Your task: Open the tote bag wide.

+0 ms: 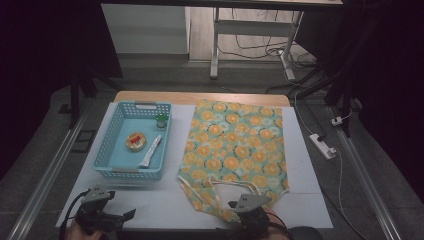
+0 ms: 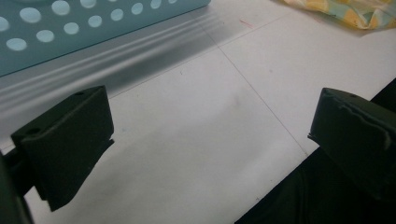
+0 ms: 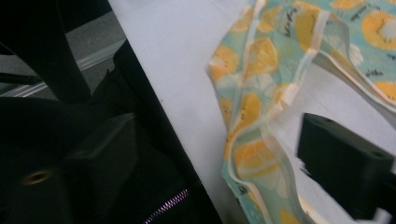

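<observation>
Bag [image 1: 235, 145] lies flat on the tabletop's right half, handles at the near edge. Right gripper [image 1: 248, 202] open over the handles, gripping nothing. Left gripper [image 1: 100, 207] open, near-left corner.

A basket [image 1: 113, 142] lies left of the bag [image 1: 235, 145] on the table [image 1: 165, 200]

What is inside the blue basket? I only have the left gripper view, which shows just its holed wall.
Observer: A round tin with a red label, a white tube and a small green-lidded jar.
Operator: Where is the right hand-held gripper?
Observer: The right hand-held gripper is at the near edge of the table, by the handles of a citrus-print bag.
Operator: Gripping them?
Observer: No; its jaws stand apart, pads pressing nothing.
</observation>
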{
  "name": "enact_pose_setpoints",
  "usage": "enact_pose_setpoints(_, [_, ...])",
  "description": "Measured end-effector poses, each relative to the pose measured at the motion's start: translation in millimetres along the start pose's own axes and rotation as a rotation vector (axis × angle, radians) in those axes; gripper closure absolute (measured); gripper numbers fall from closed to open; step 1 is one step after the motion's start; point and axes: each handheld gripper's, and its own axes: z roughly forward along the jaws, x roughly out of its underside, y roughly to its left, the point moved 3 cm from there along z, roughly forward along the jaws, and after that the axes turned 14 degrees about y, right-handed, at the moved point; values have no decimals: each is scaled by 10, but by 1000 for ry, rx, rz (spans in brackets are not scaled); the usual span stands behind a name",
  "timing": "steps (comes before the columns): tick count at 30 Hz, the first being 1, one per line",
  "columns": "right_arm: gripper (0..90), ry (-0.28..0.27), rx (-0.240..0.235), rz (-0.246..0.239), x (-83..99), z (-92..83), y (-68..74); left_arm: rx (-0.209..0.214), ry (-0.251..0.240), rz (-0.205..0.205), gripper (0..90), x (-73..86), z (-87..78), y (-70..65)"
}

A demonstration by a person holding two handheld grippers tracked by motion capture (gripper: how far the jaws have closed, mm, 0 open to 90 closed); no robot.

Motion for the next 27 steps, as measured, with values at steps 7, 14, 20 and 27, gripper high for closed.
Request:
enact_pose_setpoints(7, [502, 108, -17, -33, 48, 83, -27, 0, 4, 4, 0, 0, 0, -2])
enact_pose_setpoints(14, [863, 181, -1, -50, 106, 116, -95, 0, 6, 6, 0, -2, 2, -3])
enact_pose_setpoints(20, [900, 140, -24, -31, 67, 27, -124, -1, 2, -3, 0, -1, 0, 3])
enact_pose_setpoints(27, [900, 80, -3, -4, -84, -145, -315, -4, 2, -7, 0, -1, -1, 6])
